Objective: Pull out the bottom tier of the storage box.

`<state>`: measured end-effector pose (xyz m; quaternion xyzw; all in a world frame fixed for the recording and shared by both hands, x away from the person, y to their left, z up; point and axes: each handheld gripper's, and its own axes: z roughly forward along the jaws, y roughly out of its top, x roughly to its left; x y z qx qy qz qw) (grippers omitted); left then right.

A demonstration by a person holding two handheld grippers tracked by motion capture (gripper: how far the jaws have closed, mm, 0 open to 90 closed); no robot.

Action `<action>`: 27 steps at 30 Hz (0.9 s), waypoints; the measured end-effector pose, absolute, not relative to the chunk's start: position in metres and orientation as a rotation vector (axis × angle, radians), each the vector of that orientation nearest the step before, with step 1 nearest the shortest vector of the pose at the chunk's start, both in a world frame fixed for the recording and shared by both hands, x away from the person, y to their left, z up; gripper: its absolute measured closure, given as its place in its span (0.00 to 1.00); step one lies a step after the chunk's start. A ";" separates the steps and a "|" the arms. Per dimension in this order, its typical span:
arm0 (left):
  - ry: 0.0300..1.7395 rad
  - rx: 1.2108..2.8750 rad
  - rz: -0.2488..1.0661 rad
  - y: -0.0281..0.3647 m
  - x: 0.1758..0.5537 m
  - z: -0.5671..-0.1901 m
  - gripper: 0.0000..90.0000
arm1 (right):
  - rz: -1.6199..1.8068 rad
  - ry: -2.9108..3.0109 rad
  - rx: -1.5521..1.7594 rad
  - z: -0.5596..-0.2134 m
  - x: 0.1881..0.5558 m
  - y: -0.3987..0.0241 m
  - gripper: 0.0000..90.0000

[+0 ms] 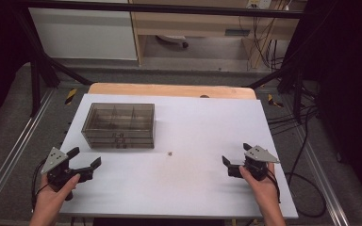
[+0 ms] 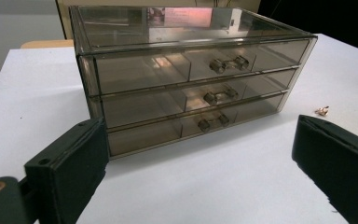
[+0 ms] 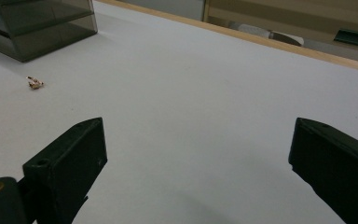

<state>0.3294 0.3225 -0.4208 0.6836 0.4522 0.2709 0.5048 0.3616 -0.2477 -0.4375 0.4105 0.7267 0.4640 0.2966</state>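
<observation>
Nothing done yet, by the look of it. All 3 drawers of the box (image 1: 118,125) closed. Small trinket (image 1: 169,153) lying on the table (image 1: 193,188), just right of the box front corner. Left gripper (image 1: 86,160) near the box front, jaws wide open, empty. Right gripper (image 1: 236,159) well right of the box, likewise wide open, empty. Left to do, probably: opening a drawer, picking up the trinket.

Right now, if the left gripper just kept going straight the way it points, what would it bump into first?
Most likely the smoky drawer box. The left gripper has its jaws open, nothing between them, bare table ahead, and the box's drawer fronts face it.
</observation>
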 end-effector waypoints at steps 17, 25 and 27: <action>1.073 1.745 0.722 0.306 0.330 -0.423 0.09 | 1.182 1.934 1.134 -0.438 0.359 -0.249 0.05; 1.048 1.802 0.757 0.304 0.328 -0.425 0.08 | 1.189 1.914 1.169 -0.435 0.360 -0.251 0.05; 1.040 1.813 0.762 0.303 0.329 -0.425 0.08 | 1.181 1.917 1.171 -0.436 0.361 -0.251 0.05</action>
